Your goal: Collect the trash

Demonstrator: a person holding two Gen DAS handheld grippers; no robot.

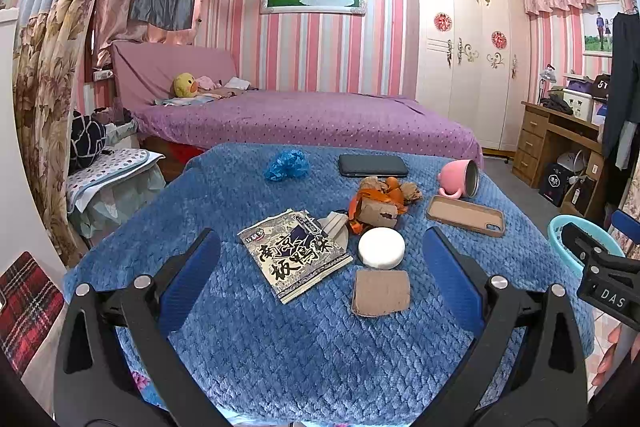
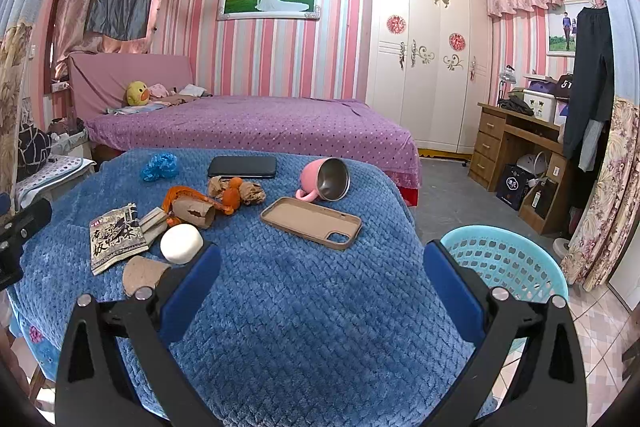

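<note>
On the blue quilted table (image 1: 280,327) the litter lay bunched toward the middle: a printed snack wrapper (image 1: 296,255), a flat scrap of brown cardboard (image 1: 381,293) just beside it, a torn cardboard tube (image 1: 376,213) tangled with orange peel (image 1: 390,185), and a crumpled blue plastic wad (image 1: 287,165) farther back on its own. Mixed among them were things that looked like keepers: a white round puck (image 1: 381,248) touching the tube, a tan phone case (image 1: 466,215) lying face up, a dark phone (image 1: 372,165) and a pink mug (image 1: 460,179) tipped on its side.

The left gripper (image 1: 320,259) hovered over the near edge with its fingers spread wide and empty, the wrapper framed between them, which suggested it was lined up as the first pick. The right gripper (image 2: 322,267) was likewise spread and holding nothing, aimed at bare cloth short of the phone case.

A light blue plastic basket (image 2: 508,259) stood just off the table's right corner, lower than the tabletop, probably set there so trash could be dropped straight in. It appeared to be empty, so collecting seemed not yet begun.
</note>
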